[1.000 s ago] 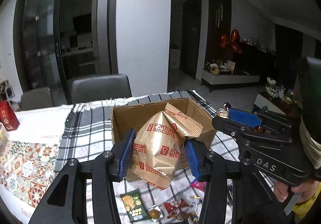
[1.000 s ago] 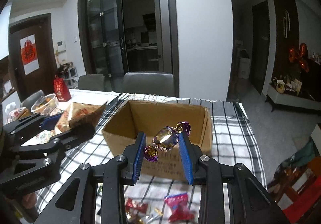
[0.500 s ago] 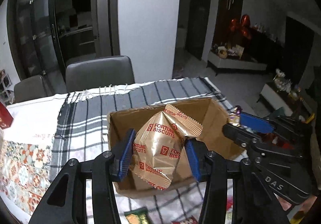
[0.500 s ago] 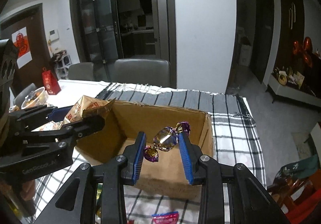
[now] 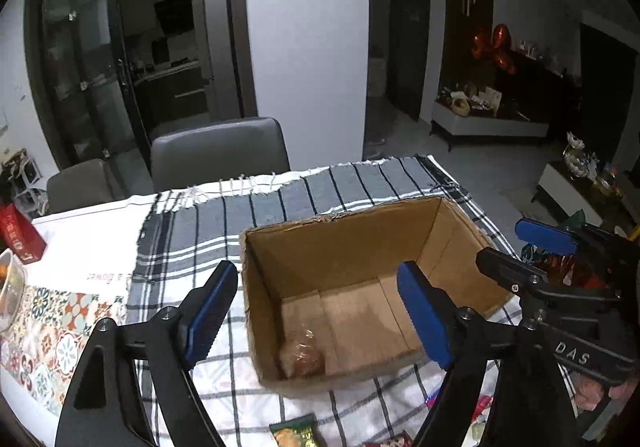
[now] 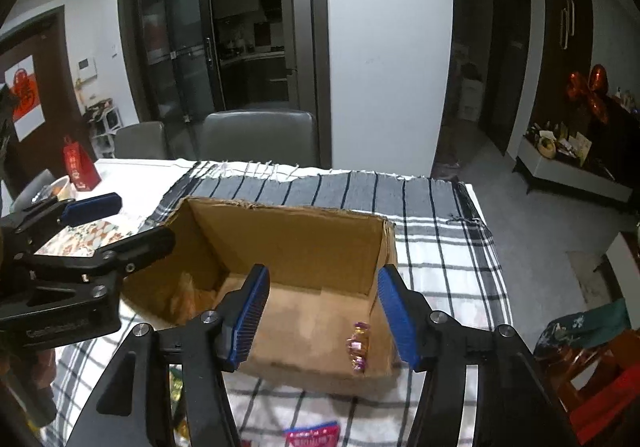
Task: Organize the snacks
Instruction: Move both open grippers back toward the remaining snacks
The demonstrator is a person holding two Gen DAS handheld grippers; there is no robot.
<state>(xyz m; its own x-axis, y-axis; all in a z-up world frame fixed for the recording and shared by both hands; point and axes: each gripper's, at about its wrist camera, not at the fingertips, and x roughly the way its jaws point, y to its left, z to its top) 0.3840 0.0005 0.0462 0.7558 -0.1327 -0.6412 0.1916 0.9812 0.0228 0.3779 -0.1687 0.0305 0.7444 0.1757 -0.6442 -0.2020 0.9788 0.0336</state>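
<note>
**Both grippers empty over the box, snacks inside**

Left gripper (image 5: 316,311) was spread wide, nothing between its blue pads, hanging over the near-left wall of the cardboard box (image 5: 344,243). Right gripper (image 6: 320,311) was wide too, empty, above the box's near wall (image 6: 320,351).

The box sat on the checked cloth (image 5: 200,231) covering the bench. Inside it:
- gold biscuit packet (image 5: 300,353) lying on the box floor in the near-left corner, blurred; from the right wrist view it showed as a tan shape (image 6: 186,297) against the box's left wall.
- purple-and-gold wrapped candy (image 6: 359,345) at the box's right wall, near the front corner. Couldn't tell if it was resting or mid-air.

Outside the box, on the cloth in front of its near wall: a green snack packet (image 5: 296,433) and a pink packet (image 6: 312,435), both cut off by the frame edge. Other wrappers near them were too hidden to name.

Left of the box: a red gift bag (image 6: 80,169) and a bowl (image 6: 52,189) stood on the bench, well apart from the box. Grey chair (image 5: 220,155) behind the box, beyond the bench's far edge.
</note>
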